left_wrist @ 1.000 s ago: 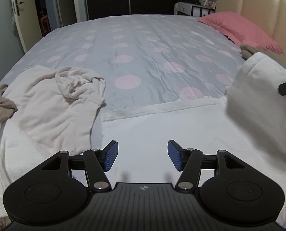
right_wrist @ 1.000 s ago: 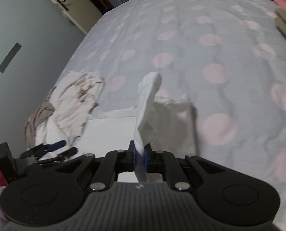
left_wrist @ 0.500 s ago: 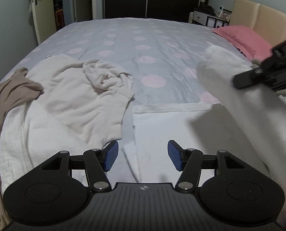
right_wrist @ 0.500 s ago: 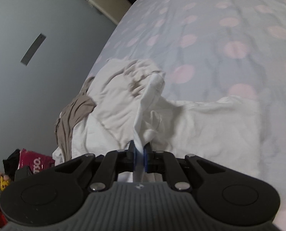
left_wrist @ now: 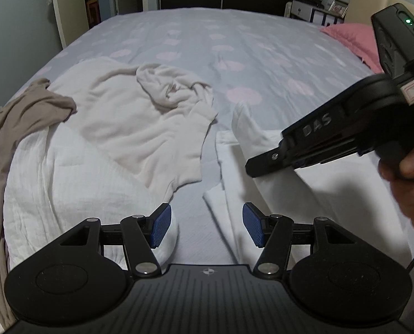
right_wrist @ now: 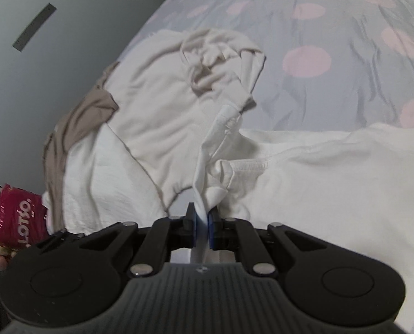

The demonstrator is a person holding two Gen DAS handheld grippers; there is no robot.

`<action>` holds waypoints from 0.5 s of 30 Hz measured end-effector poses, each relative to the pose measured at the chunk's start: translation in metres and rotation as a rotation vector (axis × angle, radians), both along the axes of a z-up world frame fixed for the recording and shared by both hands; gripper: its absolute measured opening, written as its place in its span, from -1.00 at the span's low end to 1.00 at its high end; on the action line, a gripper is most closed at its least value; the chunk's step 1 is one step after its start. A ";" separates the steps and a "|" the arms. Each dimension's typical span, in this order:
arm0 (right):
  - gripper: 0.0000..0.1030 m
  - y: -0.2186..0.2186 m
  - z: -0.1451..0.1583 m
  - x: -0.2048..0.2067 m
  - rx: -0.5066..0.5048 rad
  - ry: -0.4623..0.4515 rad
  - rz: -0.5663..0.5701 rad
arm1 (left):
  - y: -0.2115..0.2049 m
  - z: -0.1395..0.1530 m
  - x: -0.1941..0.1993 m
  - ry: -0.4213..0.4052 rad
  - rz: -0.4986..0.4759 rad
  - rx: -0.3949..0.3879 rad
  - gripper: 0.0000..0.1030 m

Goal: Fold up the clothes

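A white garment lies spread on the bed's near part. My right gripper is shut on a raised fold of it, the cloth standing up between the blue pads. In the left wrist view the same gripper comes in from the right, a hand behind it, over the white garment. My left gripper hangs open just above the garment's left edge, with nothing between its pads.
A cream top lies crumpled to the left, over a white textured cloth, with a taupe garment beyond. The grey bedspread has pink dots. A pink pillow sits far right. A red packet lies beside the bed.
My right gripper has carried the white garment's fold leftward and down across the garment. My left gripper has shifted left, bringing the cream top closer to centre.
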State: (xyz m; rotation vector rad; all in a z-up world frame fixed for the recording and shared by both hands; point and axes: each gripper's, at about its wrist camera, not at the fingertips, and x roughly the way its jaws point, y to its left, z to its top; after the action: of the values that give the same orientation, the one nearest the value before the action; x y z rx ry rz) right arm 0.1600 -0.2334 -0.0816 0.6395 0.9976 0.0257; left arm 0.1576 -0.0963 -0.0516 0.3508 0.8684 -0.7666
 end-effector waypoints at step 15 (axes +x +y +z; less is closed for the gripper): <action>-0.39 0.011 0.014 -0.005 -0.098 -0.030 0.047 | -0.014 -0.006 -0.005 -0.009 -0.025 0.060 0.07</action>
State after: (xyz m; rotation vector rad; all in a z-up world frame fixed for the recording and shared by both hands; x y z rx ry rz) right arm 0.1552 -0.2225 -0.0675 0.5253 0.9782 0.0276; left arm 0.1522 -0.1103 -0.0575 0.4183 0.8812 -0.7629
